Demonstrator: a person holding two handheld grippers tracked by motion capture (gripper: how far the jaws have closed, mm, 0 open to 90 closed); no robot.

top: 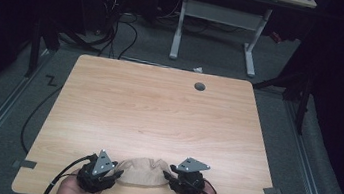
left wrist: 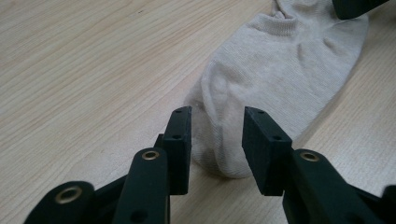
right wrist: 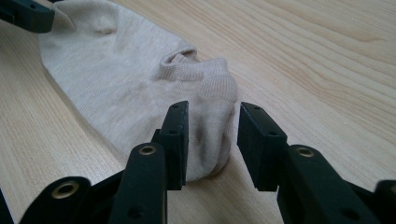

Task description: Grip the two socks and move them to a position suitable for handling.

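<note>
A beige ankle sock (top: 142,171) lies flat on the wooden table (top: 158,110) near its front edge, between the two hands. My left gripper (top: 118,174) is at the sock's left end. In the left gripper view its jaws (left wrist: 217,140) stand open astride the rounded tip of the sock (left wrist: 280,70), with a gap at the right pad. My right gripper (top: 168,176) is at the sock's right end. In the right gripper view its jaws (right wrist: 212,140) are open around the cuff end of the sock (right wrist: 140,84), which rests on the table.
A grey cable hole (top: 199,86) sits near the table's far edge. Small tape strips (top: 24,164) (top: 272,191) mark the front corners. Beyond the table stand a white desk frame (top: 217,27) and cables (top: 117,34) on the grey floor.
</note>
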